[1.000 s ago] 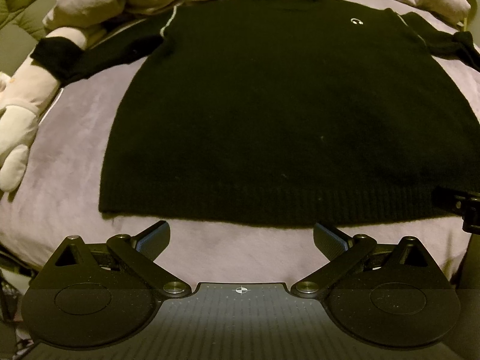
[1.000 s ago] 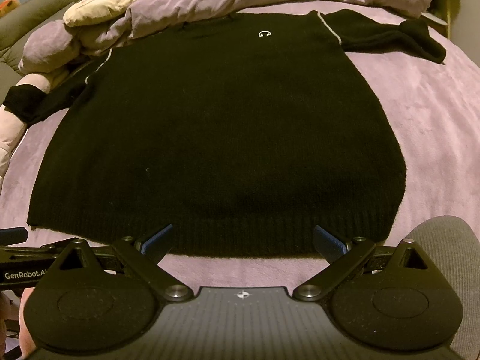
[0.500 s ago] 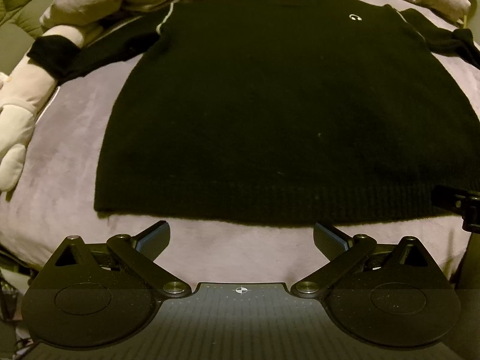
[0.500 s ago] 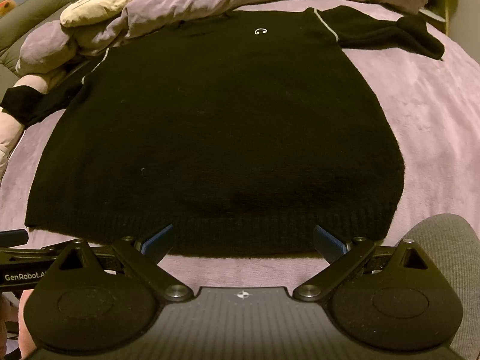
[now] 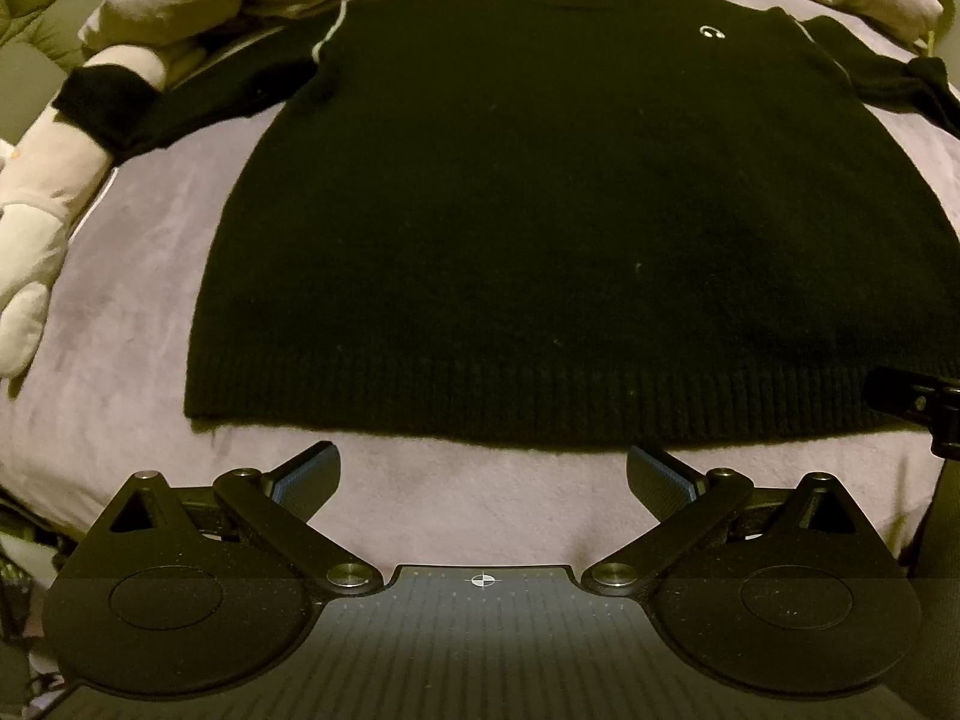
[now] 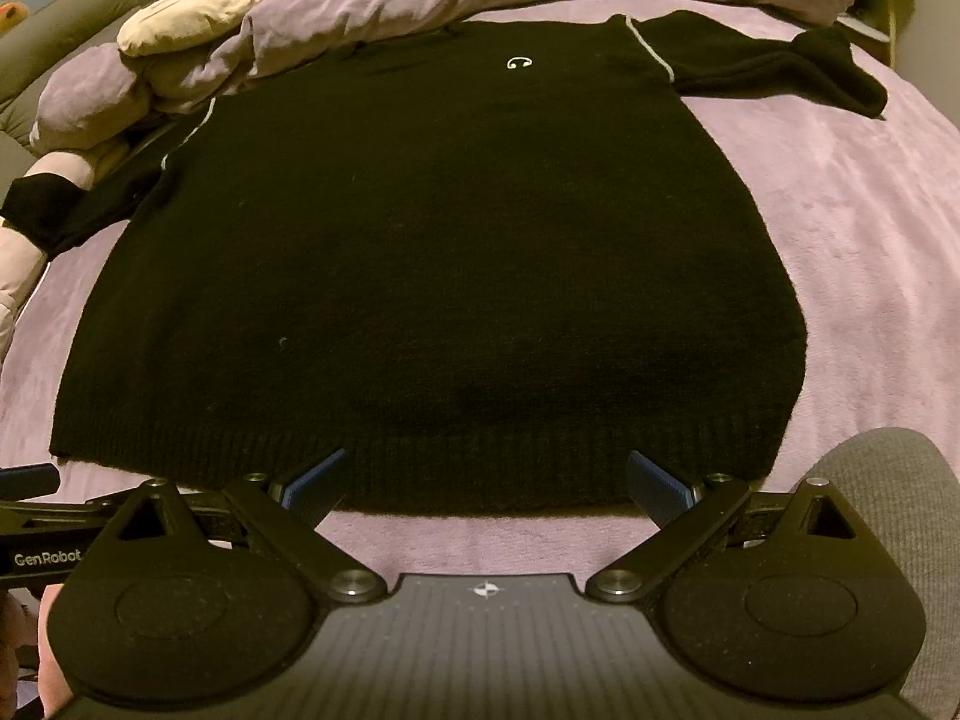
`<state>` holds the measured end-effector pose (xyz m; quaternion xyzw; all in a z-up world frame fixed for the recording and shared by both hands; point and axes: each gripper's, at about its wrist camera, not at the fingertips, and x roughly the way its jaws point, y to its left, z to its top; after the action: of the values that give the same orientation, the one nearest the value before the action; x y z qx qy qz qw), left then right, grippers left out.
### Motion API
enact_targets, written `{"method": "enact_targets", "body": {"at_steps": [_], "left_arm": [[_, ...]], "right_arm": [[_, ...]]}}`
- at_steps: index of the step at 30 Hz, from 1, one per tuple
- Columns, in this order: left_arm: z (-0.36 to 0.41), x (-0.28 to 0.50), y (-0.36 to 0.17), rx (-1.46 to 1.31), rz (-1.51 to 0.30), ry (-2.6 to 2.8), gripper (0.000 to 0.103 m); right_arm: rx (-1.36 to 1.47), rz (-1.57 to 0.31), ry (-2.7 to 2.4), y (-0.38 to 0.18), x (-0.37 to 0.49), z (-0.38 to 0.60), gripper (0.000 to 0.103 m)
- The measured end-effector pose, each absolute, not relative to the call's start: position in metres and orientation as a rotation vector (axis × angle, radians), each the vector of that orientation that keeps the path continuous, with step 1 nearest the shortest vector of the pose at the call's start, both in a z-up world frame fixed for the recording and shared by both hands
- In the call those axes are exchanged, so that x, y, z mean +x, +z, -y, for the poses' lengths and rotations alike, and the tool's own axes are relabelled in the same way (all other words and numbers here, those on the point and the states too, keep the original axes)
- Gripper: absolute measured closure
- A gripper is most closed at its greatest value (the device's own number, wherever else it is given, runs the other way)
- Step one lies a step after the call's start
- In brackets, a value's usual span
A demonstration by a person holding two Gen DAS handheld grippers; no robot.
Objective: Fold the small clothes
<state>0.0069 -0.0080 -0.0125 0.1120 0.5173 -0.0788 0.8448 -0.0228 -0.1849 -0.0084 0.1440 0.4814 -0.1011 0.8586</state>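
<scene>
Two pairs of tongs, both spread wide and holding nothing: my left tongs (image 5: 483, 474) hover over bare bedspread just short of the hem, my right tongs (image 6: 486, 480) right at the ribbed hem. Beyond them the black sweater (image 6: 432, 252) lies flat, front up, on the lilac bed (image 6: 870, 228). Its long axis runs away from me, hem near, collar far, sleeves out left and right. I judge the knit soft, limp and light, not slippery; the thicker hem corners look best to pinch.
</scene>
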Motion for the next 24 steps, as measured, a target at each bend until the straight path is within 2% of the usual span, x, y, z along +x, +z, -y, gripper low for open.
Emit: {"method": "enact_targets", "body": {"at_steps": [24], "left_arm": [[0.011,0.032,-0.040,0.173,-1.178,-0.184,0.000]], "right_arm": [[0.358,-1.052,-0.168,-0.038,0.002,0.197,0.004]]}}
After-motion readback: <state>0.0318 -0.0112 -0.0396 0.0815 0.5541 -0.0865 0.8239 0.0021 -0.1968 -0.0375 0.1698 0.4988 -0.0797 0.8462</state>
